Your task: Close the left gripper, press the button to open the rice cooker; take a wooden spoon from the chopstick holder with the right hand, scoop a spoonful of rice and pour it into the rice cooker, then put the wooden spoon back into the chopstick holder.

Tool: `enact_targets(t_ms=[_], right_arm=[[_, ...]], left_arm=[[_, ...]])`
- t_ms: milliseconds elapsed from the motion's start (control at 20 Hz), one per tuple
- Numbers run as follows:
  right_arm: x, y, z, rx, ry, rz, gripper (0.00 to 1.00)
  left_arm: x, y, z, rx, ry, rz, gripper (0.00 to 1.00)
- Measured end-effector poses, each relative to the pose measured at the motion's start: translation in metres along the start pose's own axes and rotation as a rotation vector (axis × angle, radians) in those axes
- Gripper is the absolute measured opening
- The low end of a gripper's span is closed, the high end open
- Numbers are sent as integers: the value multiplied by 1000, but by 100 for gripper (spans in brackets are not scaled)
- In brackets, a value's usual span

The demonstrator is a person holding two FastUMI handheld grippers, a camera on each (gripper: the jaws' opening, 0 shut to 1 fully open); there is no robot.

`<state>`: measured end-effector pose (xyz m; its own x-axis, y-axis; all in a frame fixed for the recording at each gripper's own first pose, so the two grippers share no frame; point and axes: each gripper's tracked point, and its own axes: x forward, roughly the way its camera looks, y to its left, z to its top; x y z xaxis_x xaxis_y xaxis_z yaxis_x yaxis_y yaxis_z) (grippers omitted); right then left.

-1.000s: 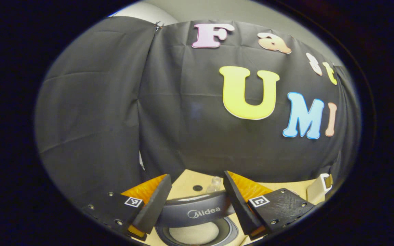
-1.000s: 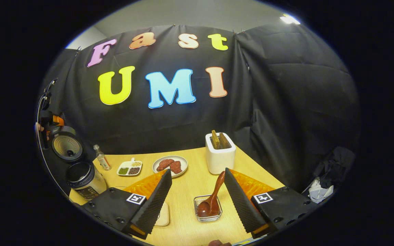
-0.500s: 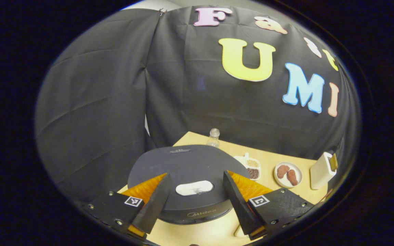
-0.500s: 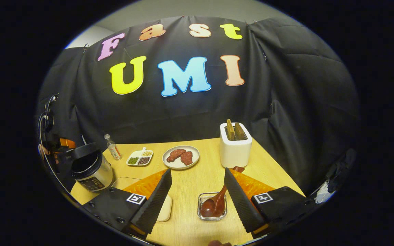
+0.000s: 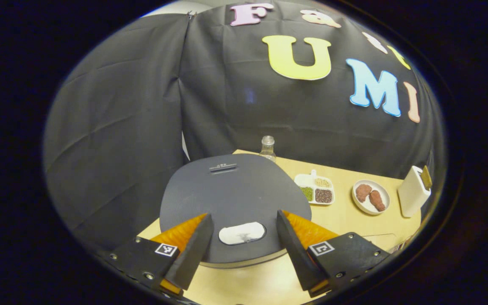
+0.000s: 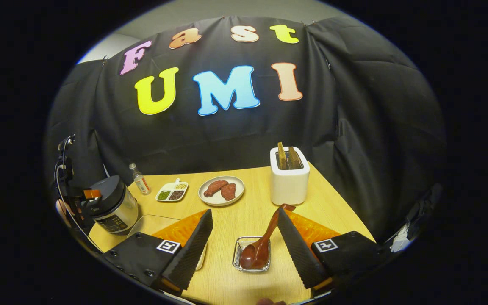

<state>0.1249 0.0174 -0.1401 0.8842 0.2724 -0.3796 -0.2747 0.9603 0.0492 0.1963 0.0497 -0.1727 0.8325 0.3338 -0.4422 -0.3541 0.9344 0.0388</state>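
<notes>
- Left claw (image 5: 242, 245) hangs with its jaws spread wide, holding nothing, low in the left gripper view. Between its tips sits the pale button (image 5: 242, 233) at the front edge of the rice cooker (image 5: 231, 199).
- A second ago the cooker lid stood open and the inner pot showed; half a second ago the lid was coming down; now it lies flat and shut. My reading: the lid is back down, so whatever scooping was to be done must be over, or else the button has to be pressed again.
- The task asks for a closed claw to press that button; this one is open and seems to be just above the lid, not touching it.
- Right claw (image 6: 244, 250) is also open and empty, bottom centre of the right gripper view.
- Between its fingers, a little beyond the tips, a wooden spoon (image 6: 261, 241) lies with its bowl in a small glass dish (image 6: 237, 258) on the worktop (image 6: 333, 203), handle slanting up towards the right finger.
- Farther back, upper right of centre, stands the white chopstick holder (image 6: 289, 186) with two sticks in it; the spoon is not in it.
- At far left of that view the shut cooker stands at the worktop's edge.
</notes>
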Motion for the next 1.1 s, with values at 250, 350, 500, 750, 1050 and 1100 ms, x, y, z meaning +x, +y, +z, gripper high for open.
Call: enact_targets(t_ms=[250, 350, 500, 750, 1050, 1100], right_arm=[[-7, -13, -16, 5, 21, 46, 98], [-10, -24, -23, 9, 28, 58, 98], [-16, -44, -29, 14, 35, 69, 98], [-27, -83, -17, 21, -8, 16, 98], [-64, -102, 58, 36, -165, -110, 98], [-75, -104, 73, 47, -199, -131, 98]], left_arm=[[5, 0, -5, -6, 36, 5, 99], [4, 0, -5, -9, 30, 2, 97], [-8, -6, -12, 5, 58, 0, 98], [-77, -21, -1, 35, 2, -8, 92], [-192, -38, 114, 24, -282, -185, 93], [-211, -38, 127, 23, -325, -206, 94]])
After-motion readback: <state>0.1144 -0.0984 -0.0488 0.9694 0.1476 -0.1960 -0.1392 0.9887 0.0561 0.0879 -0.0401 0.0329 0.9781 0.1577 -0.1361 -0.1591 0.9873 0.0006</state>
